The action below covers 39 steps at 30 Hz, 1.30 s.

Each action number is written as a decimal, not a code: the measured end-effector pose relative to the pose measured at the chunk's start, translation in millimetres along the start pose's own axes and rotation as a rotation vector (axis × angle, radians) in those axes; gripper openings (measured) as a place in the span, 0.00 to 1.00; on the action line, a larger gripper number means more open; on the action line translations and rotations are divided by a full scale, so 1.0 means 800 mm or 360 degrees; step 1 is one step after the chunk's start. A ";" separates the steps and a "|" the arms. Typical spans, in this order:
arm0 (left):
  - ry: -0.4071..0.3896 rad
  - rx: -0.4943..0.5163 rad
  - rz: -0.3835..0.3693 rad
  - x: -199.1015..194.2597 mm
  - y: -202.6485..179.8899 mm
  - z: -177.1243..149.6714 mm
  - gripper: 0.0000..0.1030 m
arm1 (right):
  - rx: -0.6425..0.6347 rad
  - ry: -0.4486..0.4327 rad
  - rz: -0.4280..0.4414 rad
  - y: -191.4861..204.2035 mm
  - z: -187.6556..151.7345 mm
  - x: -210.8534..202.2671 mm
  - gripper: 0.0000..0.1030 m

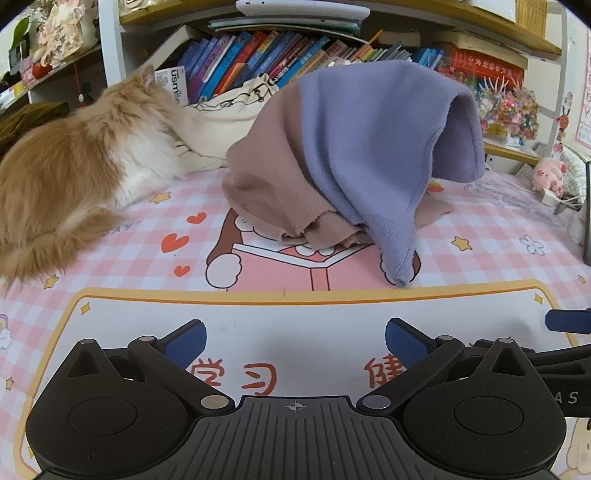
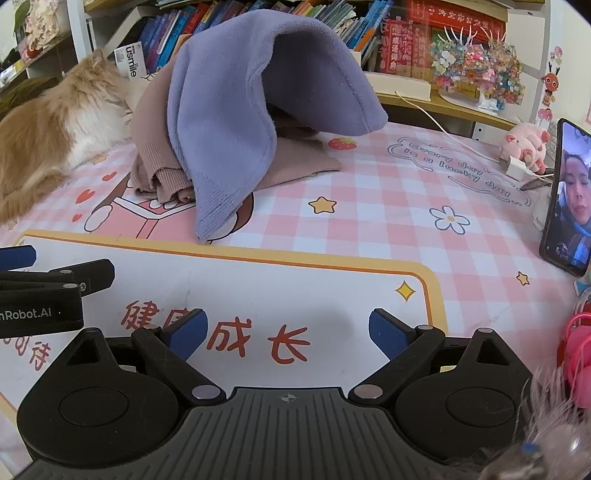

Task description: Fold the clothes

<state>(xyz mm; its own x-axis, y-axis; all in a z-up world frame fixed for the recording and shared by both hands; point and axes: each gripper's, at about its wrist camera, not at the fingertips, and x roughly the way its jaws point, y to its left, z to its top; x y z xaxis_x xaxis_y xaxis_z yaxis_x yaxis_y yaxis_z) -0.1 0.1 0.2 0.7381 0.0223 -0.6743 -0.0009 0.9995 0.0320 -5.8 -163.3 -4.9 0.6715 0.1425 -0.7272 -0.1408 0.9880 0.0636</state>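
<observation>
Behind, books (image 1: 258, 55) fill the shelf (image 1: 480, 26); both grippers' fingers (image 1: 186, 341) (image 2: 388, 338) gape wide, holding nothing

A home, most likely a child's study corner. Shown by a counter (image 2: 369, 206) covered with a pink checked mat carrying cartoon stars, hearts, a strawberry and printed characters. Behind it, shelves (image 1: 509, 40) packed with colourful children's books (image 1: 258, 55) and small decorative figures (image 2: 476, 70). On the counter, a ginger and white cat (image 1: 74, 162) lying at ease, next to a cream cloth bag (image 1: 225, 110). At the right edge, a pink plush pig (image 2: 524, 144), a white charger with cable (image 2: 515, 166), and a phone (image 2: 569, 195) propped upright with a video call on the screen. Loose clothes (image 2: 240, 107) heaped in the middle, as in everyday family life.
</observation>
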 end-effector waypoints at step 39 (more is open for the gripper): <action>0.0034 0.0003 -0.0032 0.011 0.001 0.001 1.00 | 0.0005 0.0034 -0.0009 -0.001 0.006 0.009 0.92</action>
<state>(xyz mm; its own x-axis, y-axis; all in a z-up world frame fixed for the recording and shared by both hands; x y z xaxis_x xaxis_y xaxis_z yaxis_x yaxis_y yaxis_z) 7.0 1.2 -5.3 0.7233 0.0029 -0.6905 0.0151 0.9997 0.0201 2.7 -163.2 -7.2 0.6565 0.1354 -0.7421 -0.1345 0.9890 0.0615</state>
